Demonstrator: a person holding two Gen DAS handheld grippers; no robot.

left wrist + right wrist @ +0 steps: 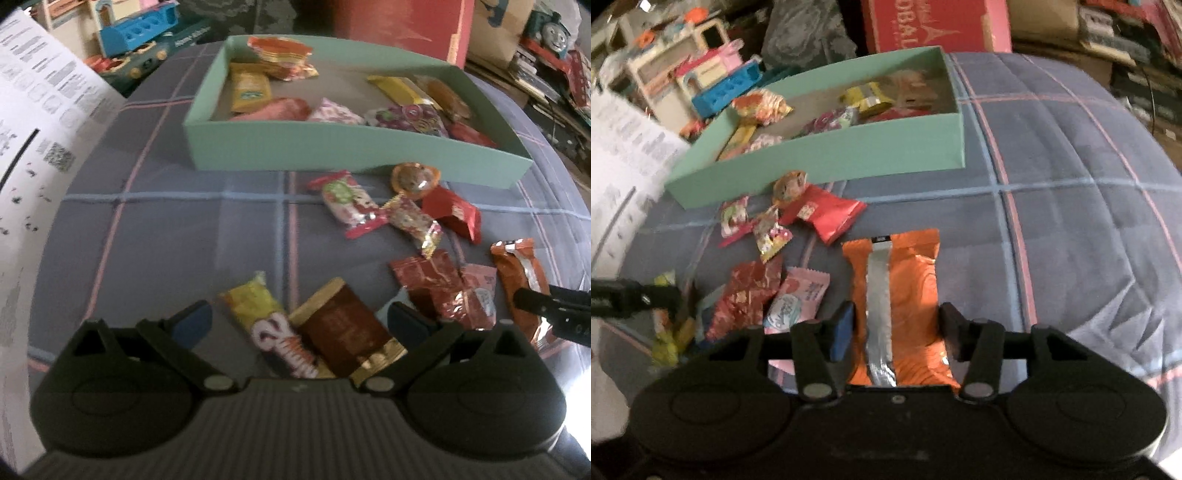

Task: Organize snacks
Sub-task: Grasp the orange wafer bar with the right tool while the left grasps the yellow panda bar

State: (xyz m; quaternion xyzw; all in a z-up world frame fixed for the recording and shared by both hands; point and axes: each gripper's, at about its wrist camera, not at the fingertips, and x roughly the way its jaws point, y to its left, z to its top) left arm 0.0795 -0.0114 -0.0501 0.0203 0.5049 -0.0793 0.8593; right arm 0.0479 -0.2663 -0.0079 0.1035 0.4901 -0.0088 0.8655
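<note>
My right gripper (895, 330) pinches an orange snack packet (908, 295) with a silver seam, low in the frame's middle. My left gripper (301, 321) is spread wide around a brown chocolate bar (341, 328) and a yellow wafer packet (258, 310), touching neither. The mint green box (332, 151), upper centre, holds several snacks; others lie loose on the plaid cloth (166, 229) below it.

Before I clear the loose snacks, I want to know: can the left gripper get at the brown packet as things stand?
Probably yes. The left gripper stands open with the brown packet between its fingers, nothing lying on top. A yellow packet sits there too and may get pinched along with it.
</note>
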